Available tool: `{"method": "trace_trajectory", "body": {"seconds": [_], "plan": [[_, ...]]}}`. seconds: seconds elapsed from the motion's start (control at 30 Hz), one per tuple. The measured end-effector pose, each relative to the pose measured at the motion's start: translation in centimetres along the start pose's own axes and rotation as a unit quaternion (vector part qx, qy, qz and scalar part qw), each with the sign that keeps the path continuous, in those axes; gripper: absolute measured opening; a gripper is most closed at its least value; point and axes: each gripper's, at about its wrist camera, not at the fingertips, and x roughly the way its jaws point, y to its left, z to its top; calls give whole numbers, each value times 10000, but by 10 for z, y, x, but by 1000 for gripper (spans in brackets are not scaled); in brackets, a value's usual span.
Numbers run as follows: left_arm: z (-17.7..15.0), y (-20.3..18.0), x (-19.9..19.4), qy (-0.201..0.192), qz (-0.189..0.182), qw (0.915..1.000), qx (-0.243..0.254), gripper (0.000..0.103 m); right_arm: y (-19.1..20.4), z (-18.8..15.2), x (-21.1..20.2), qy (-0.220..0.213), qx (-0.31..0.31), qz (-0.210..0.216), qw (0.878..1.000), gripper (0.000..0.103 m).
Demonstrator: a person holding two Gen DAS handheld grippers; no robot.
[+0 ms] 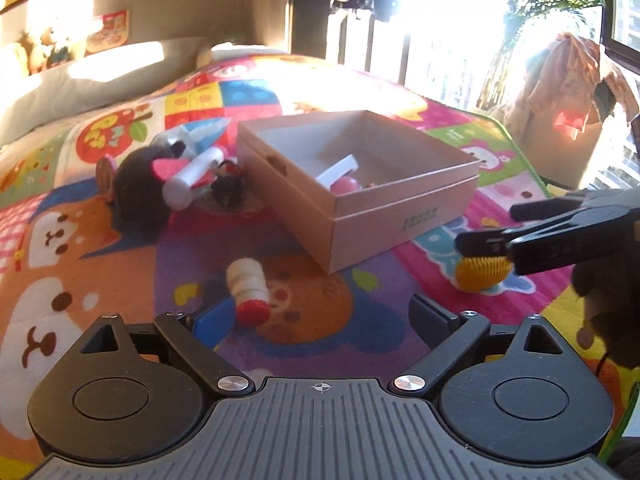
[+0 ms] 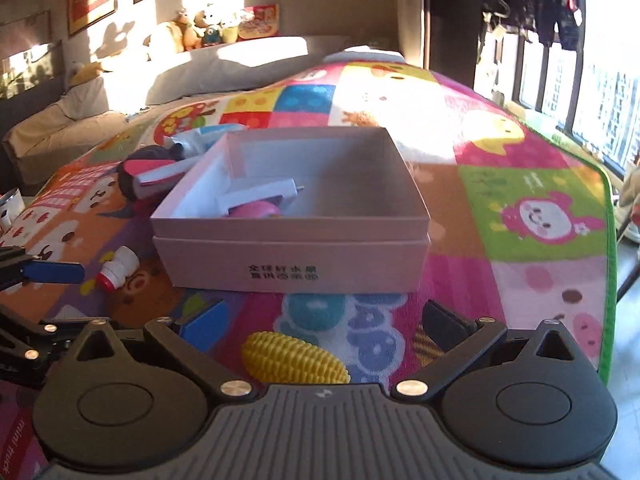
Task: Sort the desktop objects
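Note:
An open pink cardboard box (image 1: 400, 216) (image 2: 288, 256) stands on a colourful cartoon play mat (image 1: 120, 264). Inside lie a white charger (image 2: 260, 196) and a pink round thing (image 2: 256, 212). A white ribbed bottle with a red cap (image 1: 248, 288) (image 2: 118, 268) lies on the mat just ahead of my left gripper (image 1: 322, 316), which is open and empty. A yellow toy corn cob (image 2: 294, 356) (image 1: 482, 274) lies on the mat between the fingers of my right gripper (image 2: 324, 326) (image 1: 488, 226). That gripper is open, its pads clear of the cob.
Left of the box sits a pile: a dark cap (image 1: 136, 188), a white tube (image 1: 192, 178) and a small dark object (image 1: 228, 188). The mat's green edge (image 2: 610, 240) runs along the right. Grey pillows (image 2: 224, 68) and plush toys (image 2: 192, 32) lie behind.

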Motion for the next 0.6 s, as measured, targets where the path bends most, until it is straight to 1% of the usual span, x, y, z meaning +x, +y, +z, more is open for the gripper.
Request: {"method": "trace_trajectory", "body": {"seconds": [0.07,0.13,0.23,0.3,0.4,0.6], "plan": [[1,0,-3,-48,83,9999,-39,98,1,-5,4,15,114,108,9999,103],[1,4,-5,-51,224,9996,-139,99,9,-9,5,28,89,195,9998,103],[1,13,-8,-23,413,9987,-304,99,26,-17,4,53,-75,57,9999,100],[0,18,-10,-4,440,9983,-383,100,30,-23,-1,72,-189,24,9998,98],[-3,19,-11,96,348,9984,-424,100,28,-33,-10,126,-264,70,9995,98],[-6,-4,-5,113,-19,9995,-311,100,7,-46,-26,197,-98,-68,9997,98]]}}
